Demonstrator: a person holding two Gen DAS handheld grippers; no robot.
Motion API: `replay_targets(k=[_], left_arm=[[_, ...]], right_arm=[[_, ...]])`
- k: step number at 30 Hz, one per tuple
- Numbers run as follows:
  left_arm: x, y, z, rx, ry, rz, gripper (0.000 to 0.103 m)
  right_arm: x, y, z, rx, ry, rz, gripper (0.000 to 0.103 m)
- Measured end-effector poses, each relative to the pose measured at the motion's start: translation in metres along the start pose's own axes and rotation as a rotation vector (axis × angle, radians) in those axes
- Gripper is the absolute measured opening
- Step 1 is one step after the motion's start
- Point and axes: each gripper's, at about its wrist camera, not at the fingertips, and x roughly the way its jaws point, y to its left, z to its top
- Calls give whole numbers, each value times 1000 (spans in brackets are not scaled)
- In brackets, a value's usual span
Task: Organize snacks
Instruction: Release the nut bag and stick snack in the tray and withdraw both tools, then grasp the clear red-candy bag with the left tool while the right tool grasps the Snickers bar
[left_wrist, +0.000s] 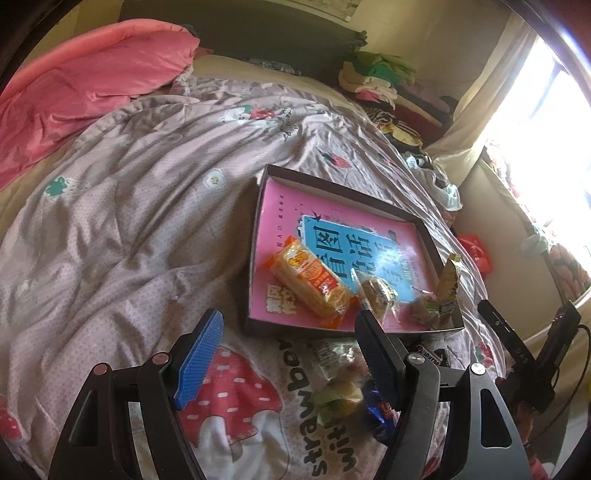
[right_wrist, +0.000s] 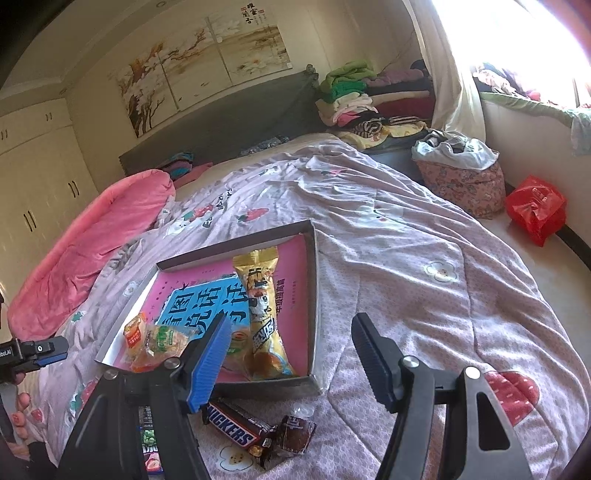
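A dark shallow box (left_wrist: 258, 236) with a pink and blue lining lies on the bed; it also shows in the right wrist view (right_wrist: 314, 295). In it lie an orange cracker pack (left_wrist: 310, 282), a clear-wrapped pastry (left_wrist: 376, 295) and a tall gold snack bag (right_wrist: 260, 314). Loose on the quilt in front of the box lie a Snickers bar (right_wrist: 236, 430), a small brown wrapped cake (right_wrist: 295, 434), and a green-wrapped snack (left_wrist: 338, 400). My left gripper (left_wrist: 288, 354) is open and empty above the loose snacks. My right gripper (right_wrist: 291, 365) is open and empty over the box's near corner.
The box sits on a pink strawberry-print quilt (left_wrist: 129, 221). A pink blanket (left_wrist: 74, 92) is bunched at the head of the bed. Folded clothes (right_wrist: 351, 99), a floral bag (right_wrist: 461, 181) and a red plastic bag (right_wrist: 535, 210) lie beyond the bed near the window.
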Motion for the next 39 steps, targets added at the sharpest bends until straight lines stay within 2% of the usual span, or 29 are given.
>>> replay_targets(k=[13,20,26,39], left_arm=[[-6,12,-10,4,8,12,75],[-6,7,-16,21,18,4,76],[-3,-4,-20,52,28,-6,75],[14,-36,-36,144,91,-28,75]], right_arm=[[-11,-7,-2,32,8,-13,67],[-16,3,-9,7,35,-2,67],[-15,16,-21,-36,88,22,67],[-7,58,-44,-240,163,39,67]])
